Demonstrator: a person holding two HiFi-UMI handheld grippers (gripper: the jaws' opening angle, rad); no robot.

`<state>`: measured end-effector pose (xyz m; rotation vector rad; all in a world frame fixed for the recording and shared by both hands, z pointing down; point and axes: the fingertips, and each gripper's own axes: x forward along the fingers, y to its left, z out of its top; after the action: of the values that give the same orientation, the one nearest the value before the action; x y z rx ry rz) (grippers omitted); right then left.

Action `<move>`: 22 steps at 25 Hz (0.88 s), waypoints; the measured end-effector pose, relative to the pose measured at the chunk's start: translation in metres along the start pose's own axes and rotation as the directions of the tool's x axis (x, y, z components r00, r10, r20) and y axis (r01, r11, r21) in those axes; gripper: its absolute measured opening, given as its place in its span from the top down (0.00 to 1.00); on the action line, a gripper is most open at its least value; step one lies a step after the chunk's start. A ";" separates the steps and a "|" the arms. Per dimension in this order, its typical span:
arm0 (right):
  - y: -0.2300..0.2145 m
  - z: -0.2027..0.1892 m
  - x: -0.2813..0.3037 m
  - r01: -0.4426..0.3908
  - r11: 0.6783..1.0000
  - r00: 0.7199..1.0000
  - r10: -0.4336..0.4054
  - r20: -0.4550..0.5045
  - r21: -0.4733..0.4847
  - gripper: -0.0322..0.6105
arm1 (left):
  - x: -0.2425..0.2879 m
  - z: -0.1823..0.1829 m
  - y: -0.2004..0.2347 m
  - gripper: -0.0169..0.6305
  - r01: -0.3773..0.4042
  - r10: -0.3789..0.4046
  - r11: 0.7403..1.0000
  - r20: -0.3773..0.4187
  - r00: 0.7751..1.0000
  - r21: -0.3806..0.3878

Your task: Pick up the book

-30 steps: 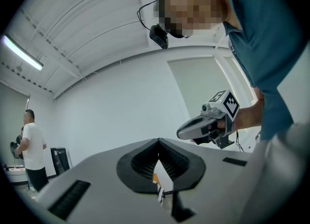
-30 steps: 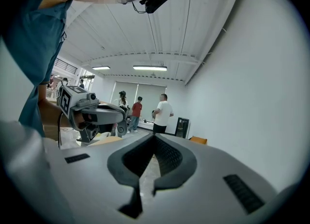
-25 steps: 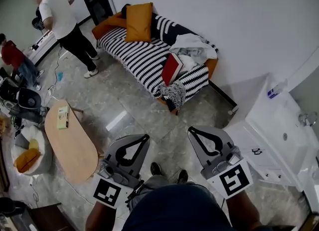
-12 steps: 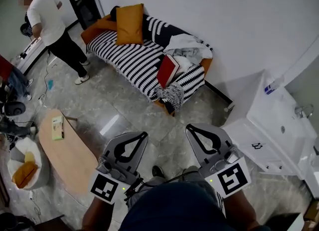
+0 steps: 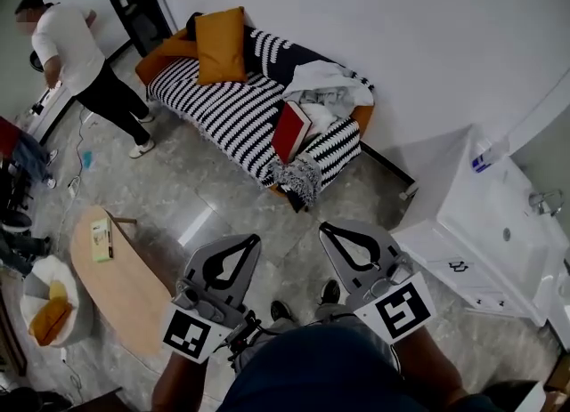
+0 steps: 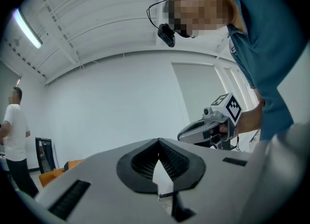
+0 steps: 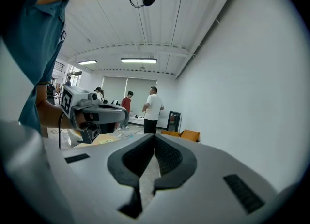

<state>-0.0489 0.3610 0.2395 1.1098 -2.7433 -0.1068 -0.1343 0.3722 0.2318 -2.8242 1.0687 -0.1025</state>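
A red book [image 5: 290, 132] leans upright on the right end of the black-and-white striped sofa [image 5: 223, 108], beside a heap of white cloth [image 5: 325, 85]. Both grippers hover low in the head view, well short of the sofa and pointing toward it over the tiled floor. My left gripper [image 5: 256, 239] is shut with nothing in it, its tips meeting [image 6: 158, 141]. My right gripper [image 5: 324, 226] is shut and empty too [image 7: 155, 136]. Each gripper view shows the other gripper held alongside. The book is hidden in both gripper views.
An oval wooden table [image 5: 125, 281] with a small yellow-green box [image 5: 101, 239] stands at the left. A person in a white shirt [image 5: 76, 50] bends near the sofa's left end. An orange cushion [image 5: 221, 45], a black tower [image 5: 141, 14] and white cabinets [image 5: 499, 241] ring the floor.
Both grippers have advanced over the floor toward the sofa, the right one shifting left. Sofa and book have slid left in the head view, and the person in white has moved away leftward.
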 end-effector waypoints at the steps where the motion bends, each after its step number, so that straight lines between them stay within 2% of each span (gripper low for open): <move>1: -0.008 -0.002 -0.001 -0.009 1.000 1.000 0.009 0.005 0.006 0.93 | 0.008 0.001 -0.002 0.97 -0.005 0.005 1.000 -0.004 1.000 0.006; 10: -0.081 -0.005 -0.016 -0.039 0.999 0.998 0.039 0.047 -0.004 0.93 | 0.078 0.009 -0.018 0.97 -0.043 0.044 0.998 -0.008 0.999 0.051; 16: -0.099 -0.012 -0.010 -0.054 0.998 0.997 0.053 0.056 0.021 0.93 | 0.087 0.006 -0.011 0.97 -0.077 0.078 0.996 -0.031 0.996 0.046; 22: -0.105 -0.013 0.020 -0.039 0.999 0.999 0.038 0.037 0.022 0.93 | 0.093 -0.009 0.022 0.97 -0.049 0.050 0.999 -0.047 0.998 0.025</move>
<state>0.0112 0.2715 0.2410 1.0708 -2.8034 -0.0926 -0.0797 0.2936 0.2397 -2.7859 1.1386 -0.1776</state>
